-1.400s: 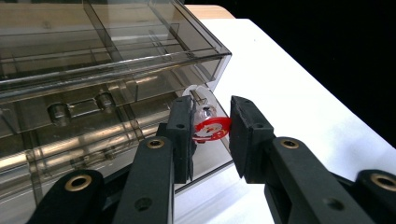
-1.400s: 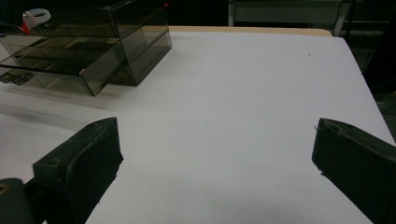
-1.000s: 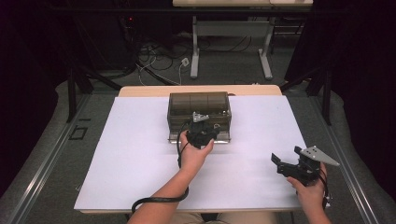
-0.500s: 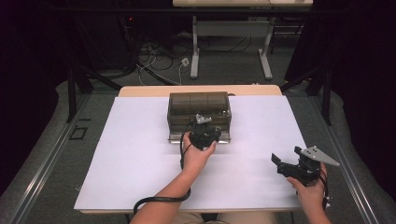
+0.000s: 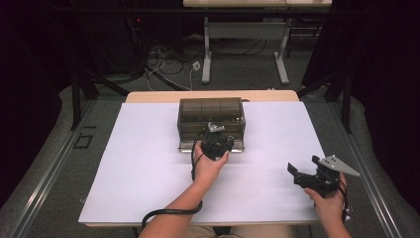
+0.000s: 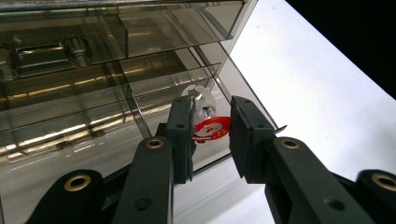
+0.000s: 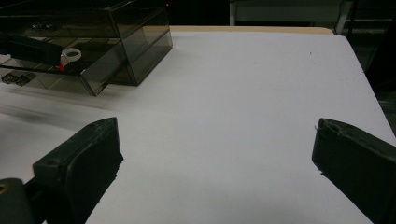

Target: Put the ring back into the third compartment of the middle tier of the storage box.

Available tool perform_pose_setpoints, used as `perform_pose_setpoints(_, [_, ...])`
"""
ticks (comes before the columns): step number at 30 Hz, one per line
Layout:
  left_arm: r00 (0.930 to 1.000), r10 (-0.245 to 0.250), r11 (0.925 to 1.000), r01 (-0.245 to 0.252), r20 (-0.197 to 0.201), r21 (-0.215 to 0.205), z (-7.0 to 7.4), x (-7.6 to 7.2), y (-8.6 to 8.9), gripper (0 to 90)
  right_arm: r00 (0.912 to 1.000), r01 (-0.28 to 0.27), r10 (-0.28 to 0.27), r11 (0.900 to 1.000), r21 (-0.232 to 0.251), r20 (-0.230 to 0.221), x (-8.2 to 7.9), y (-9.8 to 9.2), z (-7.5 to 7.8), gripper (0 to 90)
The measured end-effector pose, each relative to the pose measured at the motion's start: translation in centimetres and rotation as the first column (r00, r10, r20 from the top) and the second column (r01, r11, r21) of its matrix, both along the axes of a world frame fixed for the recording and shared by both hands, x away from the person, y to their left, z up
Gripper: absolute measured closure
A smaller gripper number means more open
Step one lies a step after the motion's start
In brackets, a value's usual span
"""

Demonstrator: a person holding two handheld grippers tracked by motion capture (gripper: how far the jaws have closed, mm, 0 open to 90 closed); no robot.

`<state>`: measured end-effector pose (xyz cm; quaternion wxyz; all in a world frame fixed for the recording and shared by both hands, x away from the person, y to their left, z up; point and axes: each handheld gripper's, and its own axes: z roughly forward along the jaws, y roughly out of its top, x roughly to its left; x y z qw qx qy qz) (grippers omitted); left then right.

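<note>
left gripper [image 6: 211,135]: reaching into the lowest, pulled-out drawer [image 5: 188,145] of the smoky plastic organiser [image 5: 211,111], jaws standing a little apart and bracketing a small red-and-white trinket [image 6: 211,128] with a clear loop on top. the left jaw is sitting against or just beside the trinket; the right jaw is showing a gap. nothing is being pinched at this moment.

trinket: lying inside the drawer near its right front corner, close to the side wall and the front lip.

right gripper [image 7: 215,154]: hovering over the bare white sheet [image 5: 143,163] at the near right of the table, well apart from the organiser, jaws spread wide and holding nothing.

risks, as judged:
- the trinket is looking small and rounded, so a closing pinch is likely to be squeezing it out sideways or tipping it against the drawer wall.
- the jaws are crowding the drawer corner, so one jaw may be catching the wall or lip instead of the trinket.
- the organiser is looking light and nothing is bracing it, so a push or a lift that snags may be sliding the whole box, or dragging the drawer further out.
- the loop may be hooking on a jaw during withdrawal.
</note>
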<state>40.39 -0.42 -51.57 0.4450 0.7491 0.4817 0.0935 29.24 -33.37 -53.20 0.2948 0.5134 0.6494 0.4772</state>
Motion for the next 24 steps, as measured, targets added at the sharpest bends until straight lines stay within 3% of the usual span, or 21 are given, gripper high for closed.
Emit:
perform_pose_setpoints(9, [1.0, 0.004, 1.0, -0.004, -0.007, 0.005, 0.0, 0.03, -0.11, 69.6, 1.0, 0.004, -0.004, 1.0, 0.002, -0.006, -0.03, 0.0, 0.01, 1.1])
perform_pose_setpoints(24, [0.9998, 0.018, 0.9994, -0.018, -0.005, -0.03, 0.67, -0.29, 0.86, 57.8, 1.0, -0.002, 0.002, 1.0, -0.006, -0.005, 0.0, 0.01, 0.01, 1.1])
